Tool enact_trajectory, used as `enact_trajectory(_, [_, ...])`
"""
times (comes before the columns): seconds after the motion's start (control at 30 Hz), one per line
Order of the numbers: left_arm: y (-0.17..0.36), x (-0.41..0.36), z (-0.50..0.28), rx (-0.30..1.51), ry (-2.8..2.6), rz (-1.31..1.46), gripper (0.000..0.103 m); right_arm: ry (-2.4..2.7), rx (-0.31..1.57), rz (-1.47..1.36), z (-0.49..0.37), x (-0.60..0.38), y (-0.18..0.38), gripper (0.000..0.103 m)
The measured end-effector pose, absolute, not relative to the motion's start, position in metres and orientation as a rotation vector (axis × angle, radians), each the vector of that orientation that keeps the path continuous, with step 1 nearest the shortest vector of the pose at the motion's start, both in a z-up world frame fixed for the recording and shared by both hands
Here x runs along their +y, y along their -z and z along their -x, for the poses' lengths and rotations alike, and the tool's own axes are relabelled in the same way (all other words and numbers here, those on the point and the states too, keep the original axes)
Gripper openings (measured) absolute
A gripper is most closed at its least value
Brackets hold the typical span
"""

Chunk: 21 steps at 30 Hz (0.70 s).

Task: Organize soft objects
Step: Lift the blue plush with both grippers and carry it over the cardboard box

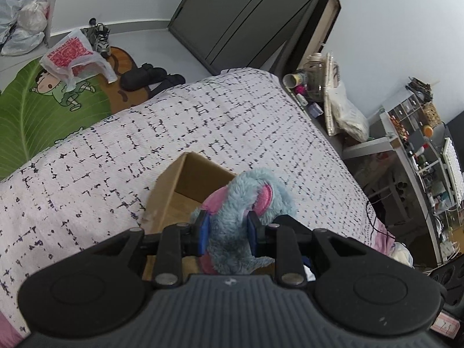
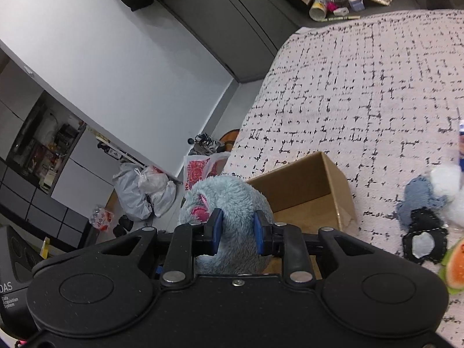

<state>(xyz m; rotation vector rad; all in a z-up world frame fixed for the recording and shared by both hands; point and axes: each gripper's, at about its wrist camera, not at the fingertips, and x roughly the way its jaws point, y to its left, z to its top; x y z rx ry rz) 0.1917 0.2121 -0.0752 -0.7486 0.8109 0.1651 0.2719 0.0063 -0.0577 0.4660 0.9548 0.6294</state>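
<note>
A fluffy light-blue plush toy (image 1: 246, 200) with pink ears is pinched between the blue pads of my left gripper (image 1: 229, 232), which is shut on it. My right gripper (image 2: 237, 230) is shut on the same blue plush toy (image 2: 229, 200) from another side. The toy hangs just over an open brown cardboard box (image 1: 188, 185) that stands on the white, black-flecked bedspread (image 1: 116, 159). The right wrist view shows that cardboard box (image 2: 307, 185) behind the toy. To its right lie more soft toys: a denim-blue one (image 2: 420, 200), a black one (image 2: 423, 240), a white fluffy one (image 2: 446, 185) and a watermelon-slice one (image 2: 456, 264).
Beside the bed, the floor holds a green leaf mat (image 1: 34, 110), a plastic bag (image 1: 72, 58), shoes (image 1: 100, 37) and tied bags (image 2: 145, 194). A dark wardrobe (image 1: 246, 17) stands beyond the bed. A cluttered shelf (image 1: 316, 87) and a shelving unit (image 1: 420, 145) line the right side.
</note>
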Motion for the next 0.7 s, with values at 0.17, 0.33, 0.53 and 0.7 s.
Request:
enact_trajectory(0.17, [0.092,0.223,-0.204,0.837,-0.179,0.758,0.025,-0.619,0.989,-0.476,-0.285,0.017,0.073,0.024])
enact_trajectory(0.33, [0.107,0.232,-0.217,0.866,-0.192,0.772,0.025,-0.611,1.021,-0.482,-0.298,0.026,0.088,0.024])
enact_trajectory(0.53, [0.118,0.235,-0.233,0.897,-0.191,0.774,0.026,-0.587,1.04,-0.499,-0.31,0.029,0.1,0.026])
enact_trajectory(0.7, [0.12,0.23,-0.241,0.931,-0.201,0.737,0.029,-0.567,1.049,-0.508,-0.315,0.028,0.104,0.036])
